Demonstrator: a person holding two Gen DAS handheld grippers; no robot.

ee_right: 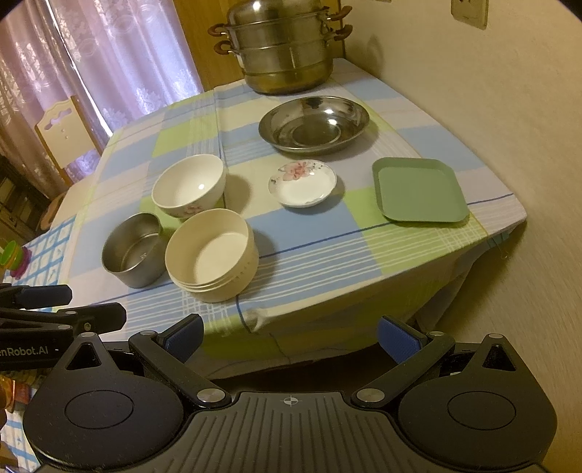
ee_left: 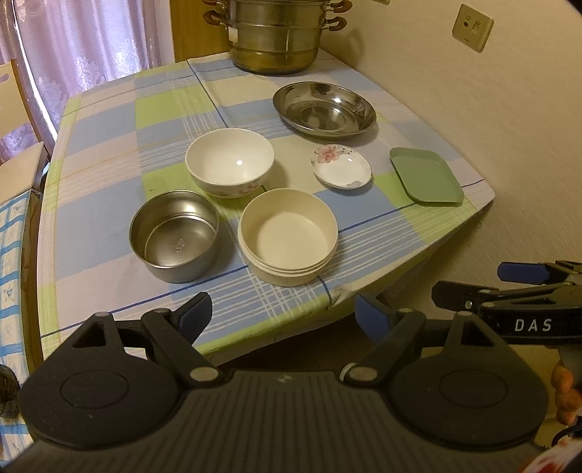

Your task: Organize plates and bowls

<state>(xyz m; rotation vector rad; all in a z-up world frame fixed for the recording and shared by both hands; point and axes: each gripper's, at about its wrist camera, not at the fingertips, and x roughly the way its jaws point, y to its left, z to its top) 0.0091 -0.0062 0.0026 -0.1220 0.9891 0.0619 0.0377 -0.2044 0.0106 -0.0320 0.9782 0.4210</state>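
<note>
Steel bowl, two white bowls, three plates, tablecloth.

Steamer pot: lid and top cut off by the left wrist view's upper edge.
Wall socket: upper part cropped in the right wrist view.
Chair: only a sliver inside the left edge.
Green-and-pink object: partly cut off, too small to identify.
Desk: near edge draped in cloth, legs hidden.

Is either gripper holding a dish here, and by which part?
Nothing is held. The left gripper and right gripper are both open, short of the table's near edge.
</note>
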